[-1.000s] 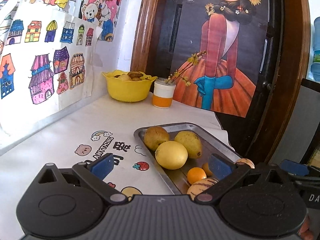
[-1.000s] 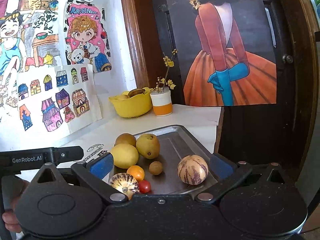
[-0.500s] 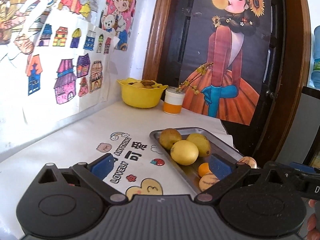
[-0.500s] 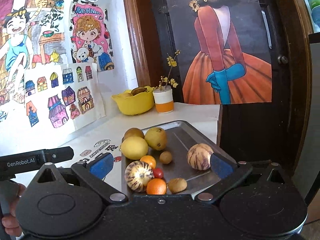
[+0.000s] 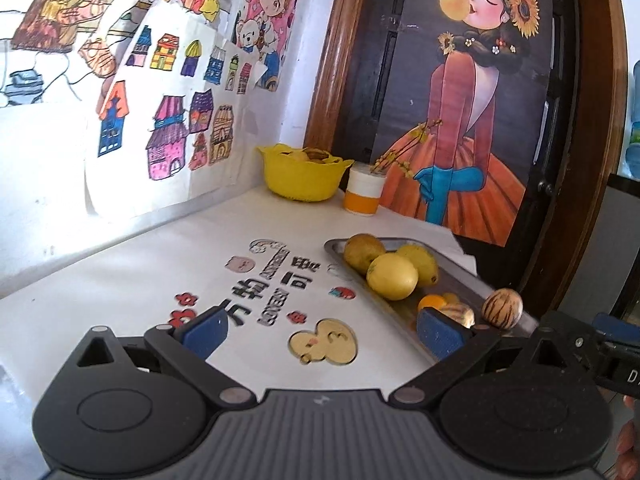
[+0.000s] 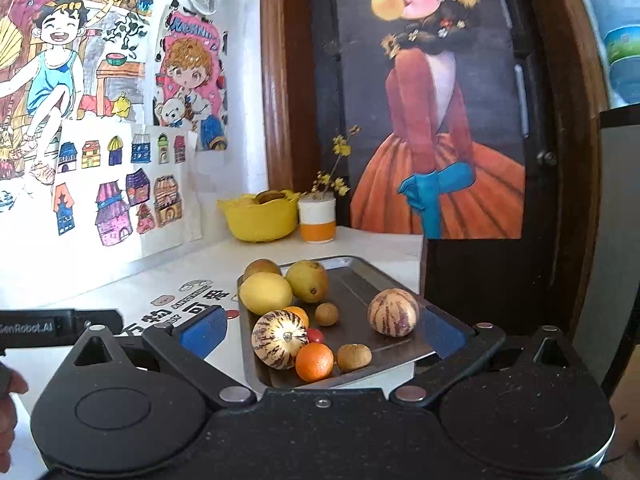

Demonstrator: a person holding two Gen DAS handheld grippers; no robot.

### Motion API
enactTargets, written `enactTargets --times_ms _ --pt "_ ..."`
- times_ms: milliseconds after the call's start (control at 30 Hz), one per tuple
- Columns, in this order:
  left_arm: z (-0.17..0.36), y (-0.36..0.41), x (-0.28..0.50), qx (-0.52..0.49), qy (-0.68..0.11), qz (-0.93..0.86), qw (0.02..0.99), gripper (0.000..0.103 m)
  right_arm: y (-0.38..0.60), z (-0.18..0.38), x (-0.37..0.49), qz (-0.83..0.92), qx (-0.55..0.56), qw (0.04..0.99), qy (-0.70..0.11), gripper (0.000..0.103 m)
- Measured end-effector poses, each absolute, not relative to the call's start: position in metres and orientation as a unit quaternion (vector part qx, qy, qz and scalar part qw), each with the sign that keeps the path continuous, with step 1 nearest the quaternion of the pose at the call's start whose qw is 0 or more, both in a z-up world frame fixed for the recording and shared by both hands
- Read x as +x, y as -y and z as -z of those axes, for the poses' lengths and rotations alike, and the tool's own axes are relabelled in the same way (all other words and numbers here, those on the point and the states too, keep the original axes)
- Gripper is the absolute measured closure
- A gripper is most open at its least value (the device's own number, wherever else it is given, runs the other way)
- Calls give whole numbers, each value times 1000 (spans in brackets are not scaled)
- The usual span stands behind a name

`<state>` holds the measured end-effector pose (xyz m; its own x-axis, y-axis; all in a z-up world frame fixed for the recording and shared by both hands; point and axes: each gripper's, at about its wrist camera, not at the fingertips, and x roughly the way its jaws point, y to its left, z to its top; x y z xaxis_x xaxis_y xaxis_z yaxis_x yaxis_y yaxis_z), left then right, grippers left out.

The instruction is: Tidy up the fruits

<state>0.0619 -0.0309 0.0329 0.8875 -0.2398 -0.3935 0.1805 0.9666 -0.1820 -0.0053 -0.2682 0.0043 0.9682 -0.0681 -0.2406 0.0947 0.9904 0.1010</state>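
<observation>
In lower centre of right wrist frame: metal tray [image 6: 360,276] on desk [image 5: 132,272], fruit directly ahead of right tongs [image 6: 320,330], spread wide, empty. Left tongs [image 5: 320,330] also wide open, empty, aimed at bare desk; tray off to frame right. Right nearer. Count: two striped melons [image 6: 280,338], two oranges [image 6: 314,361], one lemon [image 6: 265,293], one pear [image 6: 308,281], one cherry tomato [image 6: 316,335]. Yellow bowl [image 6: 260,220] at frame centre, far.

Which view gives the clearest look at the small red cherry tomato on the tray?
The right wrist view. There the cherry tomato shows on the metal tray, tucked between the striped melon and the orange. In the left wrist view I cannot find it.
</observation>
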Motion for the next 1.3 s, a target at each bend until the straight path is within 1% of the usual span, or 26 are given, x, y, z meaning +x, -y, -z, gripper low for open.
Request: enactTargets --times_ms 233,533,1300 --pt "-19 20 47 -62 -216 95 970 0 249 8 -21 35 37 993 -108 1" --pt "-12 9 33 -56 -204 85 974 0 230 18 -33 22 14 994 -105 1" --pt "11 -4 13 -46 -209 76 974 0 224 40 -39 6 14 992 -124 1"
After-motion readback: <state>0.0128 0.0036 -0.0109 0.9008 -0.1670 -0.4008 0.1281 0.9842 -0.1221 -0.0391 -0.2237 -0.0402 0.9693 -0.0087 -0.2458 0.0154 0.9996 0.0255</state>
